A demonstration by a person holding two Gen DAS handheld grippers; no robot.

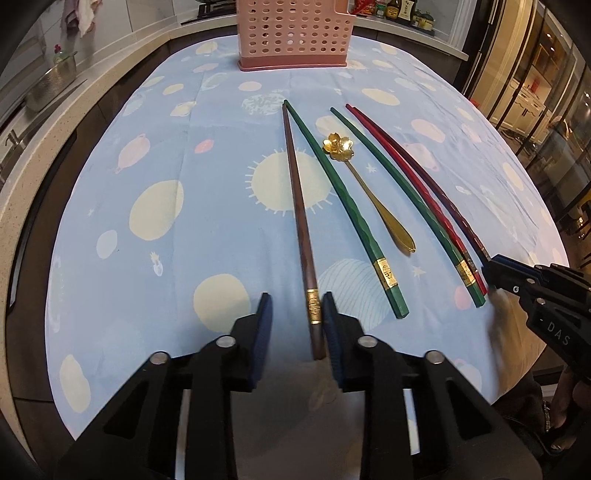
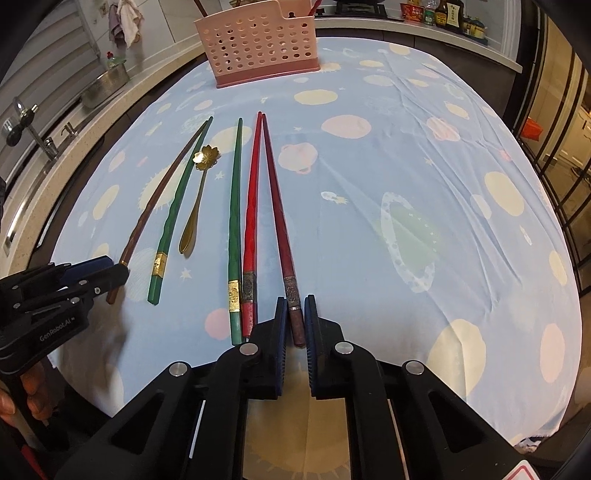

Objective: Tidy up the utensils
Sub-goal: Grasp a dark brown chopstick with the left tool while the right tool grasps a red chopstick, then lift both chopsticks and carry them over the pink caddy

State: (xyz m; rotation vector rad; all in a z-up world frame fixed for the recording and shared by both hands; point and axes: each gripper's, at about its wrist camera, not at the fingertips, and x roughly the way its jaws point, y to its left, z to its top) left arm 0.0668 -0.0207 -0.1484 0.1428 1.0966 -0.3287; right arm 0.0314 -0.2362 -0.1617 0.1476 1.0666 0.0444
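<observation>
Desk (image 1: 147,229) under a blue planet-print cloth in a kitchen; pink slotted utensil holder (image 1: 293,35) at its far edge. Left hand-held gripper (image 1: 297,325) stands apart around the brown chopstick (image 1: 297,206); right hand-held gripper (image 2: 294,321) clamps the dark-red chopstick (image 2: 275,206). Only the right view shows a tap (image 2: 27,122).

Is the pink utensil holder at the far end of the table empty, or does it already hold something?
Not empty. In the right wrist view, reddish utensil ends stick up above the pink utensil holder; what they are cannot be told.
</observation>
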